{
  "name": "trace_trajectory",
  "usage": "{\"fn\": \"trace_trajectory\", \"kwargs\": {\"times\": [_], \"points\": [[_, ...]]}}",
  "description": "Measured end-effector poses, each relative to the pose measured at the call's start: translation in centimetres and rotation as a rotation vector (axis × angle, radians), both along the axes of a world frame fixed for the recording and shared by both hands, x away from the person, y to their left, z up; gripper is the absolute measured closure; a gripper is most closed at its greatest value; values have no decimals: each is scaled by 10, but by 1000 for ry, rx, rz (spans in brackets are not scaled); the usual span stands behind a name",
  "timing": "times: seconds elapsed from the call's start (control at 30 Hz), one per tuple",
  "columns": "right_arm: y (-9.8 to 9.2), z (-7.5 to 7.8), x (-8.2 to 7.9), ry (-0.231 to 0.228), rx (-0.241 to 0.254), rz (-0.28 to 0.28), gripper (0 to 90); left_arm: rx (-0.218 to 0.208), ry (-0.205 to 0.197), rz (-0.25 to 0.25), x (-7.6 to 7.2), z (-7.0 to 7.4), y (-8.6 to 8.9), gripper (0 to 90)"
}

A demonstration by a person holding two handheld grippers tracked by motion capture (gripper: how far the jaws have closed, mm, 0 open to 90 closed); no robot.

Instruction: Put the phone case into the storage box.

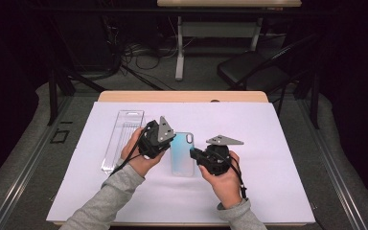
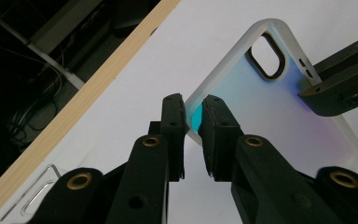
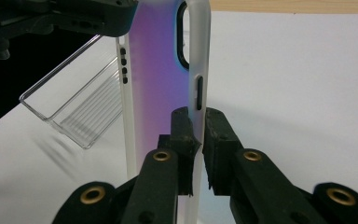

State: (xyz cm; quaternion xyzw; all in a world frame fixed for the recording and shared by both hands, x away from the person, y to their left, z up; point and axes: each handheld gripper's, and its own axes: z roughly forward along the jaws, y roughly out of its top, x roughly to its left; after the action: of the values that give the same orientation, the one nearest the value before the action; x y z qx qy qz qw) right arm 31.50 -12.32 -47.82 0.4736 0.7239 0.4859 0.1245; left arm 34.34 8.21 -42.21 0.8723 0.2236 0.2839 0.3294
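Writing of any kind is not legible on the phone case [image 1: 182, 154], a translucent shell with frosted white edges and a blue-to-violet sheen, nor on the clear plastic package [image 1: 122, 139] lying to its left on the white sheet [image 1: 268, 143]. The case has a black-rimmed camera cut-out at its far corner and small dark button slots along its sides, but no logo can be made out.

Much of the case's near end is hidden in the high view behind the two grippers and the person's hands. In the left gripper view the package is cut off at the lower left corner, and the table's wooden edge [image 2: 88, 95] runs diagonally beyond the sheet. The room past the table is dark (a chair and some cables can just be made out).

Left gripper [image 2: 193, 114] is clenched on the case's left edge: its two black pads pinch the frosted rim, with a sliver of turquoise showing between them. Right gripper [image 3: 196, 122] grips the opposite long edge, its pads closed tight on the white rim just below a side button slot. Between the two grips the case sits at the middle of the sheet, just right of the package; whether it rests on the sheet or is raised off it I cannot tell.
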Motion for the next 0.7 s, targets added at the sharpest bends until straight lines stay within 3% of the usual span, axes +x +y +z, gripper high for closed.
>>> {"fn": "trace_trajectory", "kwargs": {"times": [0.7], "points": [[0, 0, 0, 3, 1, 2, 830, -1, 11, 5, 0, 0, 0, 803]]}}
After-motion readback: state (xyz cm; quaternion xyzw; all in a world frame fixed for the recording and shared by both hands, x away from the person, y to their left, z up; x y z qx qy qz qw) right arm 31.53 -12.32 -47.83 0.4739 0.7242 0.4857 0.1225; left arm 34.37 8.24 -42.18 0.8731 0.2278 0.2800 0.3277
